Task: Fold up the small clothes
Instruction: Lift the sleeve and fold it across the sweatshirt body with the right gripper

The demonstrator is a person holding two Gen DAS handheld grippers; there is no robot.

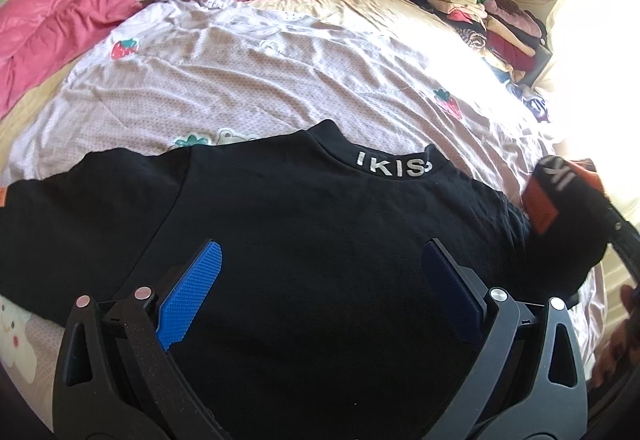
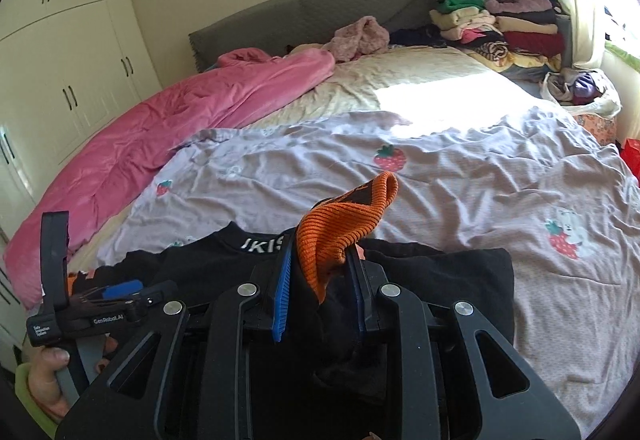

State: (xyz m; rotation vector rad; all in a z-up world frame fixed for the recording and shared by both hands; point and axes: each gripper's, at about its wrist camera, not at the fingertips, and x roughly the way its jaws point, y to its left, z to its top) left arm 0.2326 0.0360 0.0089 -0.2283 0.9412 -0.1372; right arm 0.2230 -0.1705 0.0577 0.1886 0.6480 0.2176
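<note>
**Sleeve fold under way on the black top**

We read this as the first sleeve fold. The small black knit top with white lettering on its collar lies spread flat on the bed, on the lilac strawberry-print sheet, collar pointing towards the headboard. Our right tool is clamped on the orange ribbed cuff of the top's right sleeve, and the cuff and black sleeve cloth stand up between its blue pads, lifted clear of the bed. Our left tool hovers over the body of the top with its jaws spread wide and nothing between them.

In our judgement the next move is to carry the cuff across the chest and lay the sleeve flat over the body, keeping the shoulder line straight, before letting go. The left tool could press the body down so that the cloth does not drag along. The other sleeve, at the far left of the left view, seems to lie unfolded.
</note>
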